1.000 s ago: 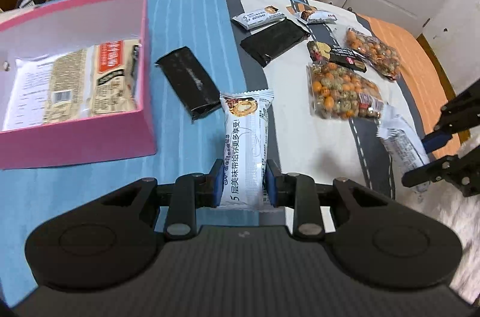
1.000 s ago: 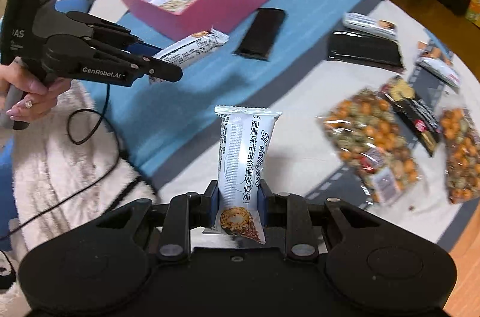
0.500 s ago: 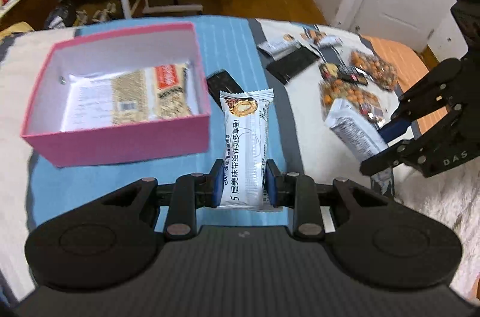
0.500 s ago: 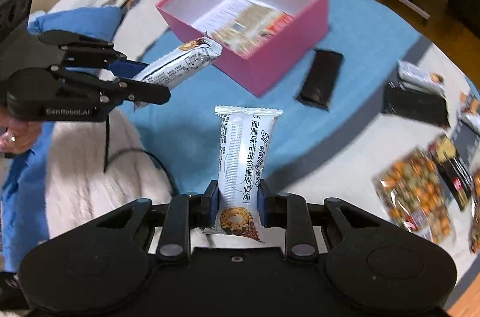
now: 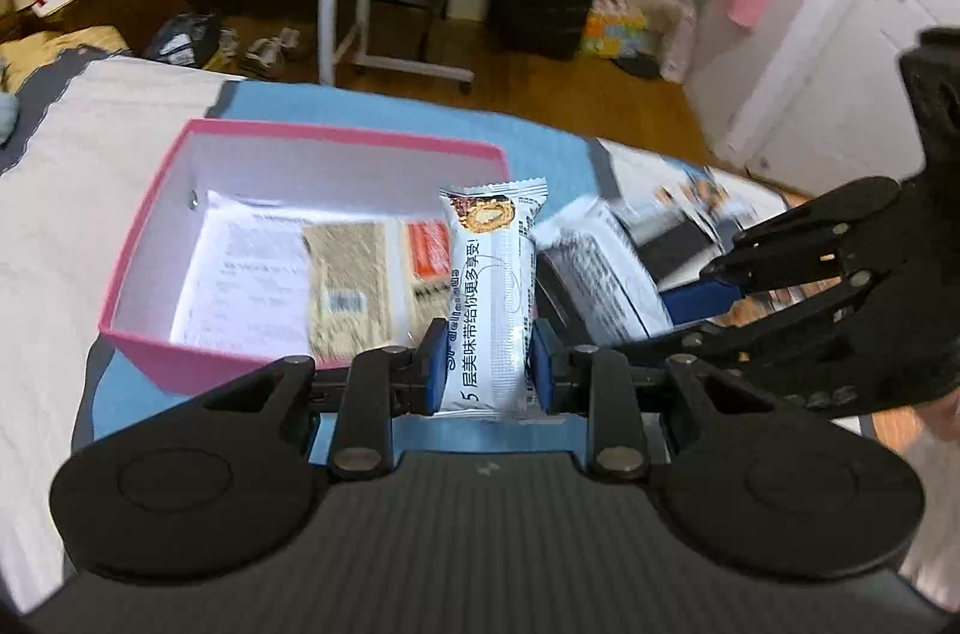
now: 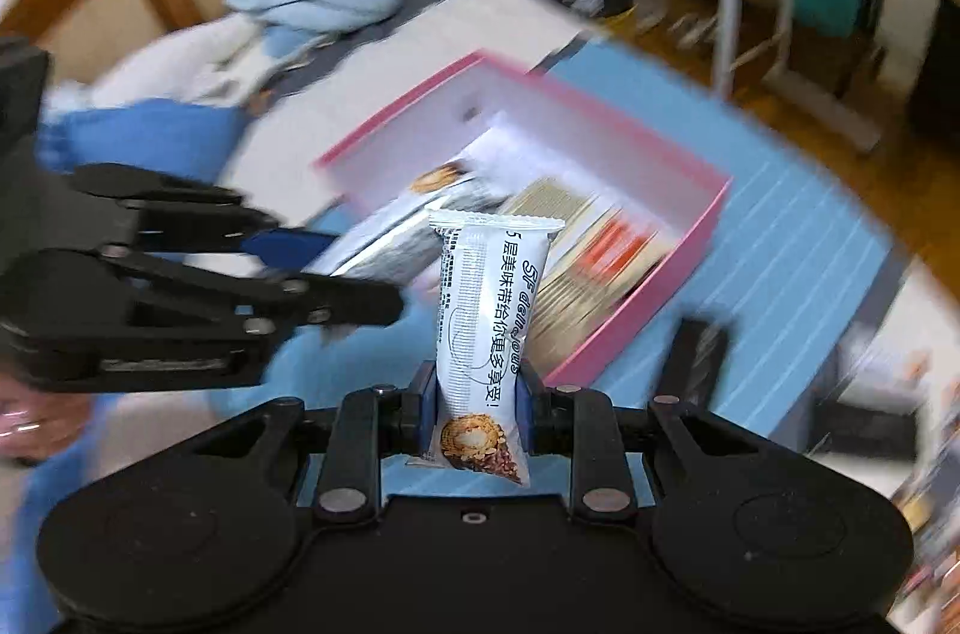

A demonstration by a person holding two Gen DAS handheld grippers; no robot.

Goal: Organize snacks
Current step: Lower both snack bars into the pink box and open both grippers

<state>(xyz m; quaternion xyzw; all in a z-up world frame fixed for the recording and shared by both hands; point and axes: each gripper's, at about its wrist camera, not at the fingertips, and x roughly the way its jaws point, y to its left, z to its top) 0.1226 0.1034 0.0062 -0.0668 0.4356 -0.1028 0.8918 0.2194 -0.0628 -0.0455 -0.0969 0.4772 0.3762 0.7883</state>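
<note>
Over the bed (image 5: 108,190), I now have both wafer packets carried up to the pink box (image 5: 150,238); a second ago they hung above the scattered snacks further along the blanket, and the box sat well off to the side in each view. That tells me the pick-up is finished and the drop is next.

The left hand-held gripper (image 5: 487,370) is pinching the left wafer packet (image 5: 489,286) near its lower end, the packet standing upright between the blue pads, just short of the box's near wall in my left view. The right hand-held gripper (image 6: 474,409) is clamped on the right wafer packet (image 6: 489,322) the same way, beside the box's near corner. Each tool shows in the other's camera, so the 2 are close together.

The box is open, with white inner walls. Inside lies 1 flat cracker pack (image 5: 354,286), on its side on the floor, with a white printed sheet (image 5: 252,274) beside it. Room remains beside them, I judge, for both packets. A black packet (image 6: 696,352) lies on the blanket outside the box.
</note>
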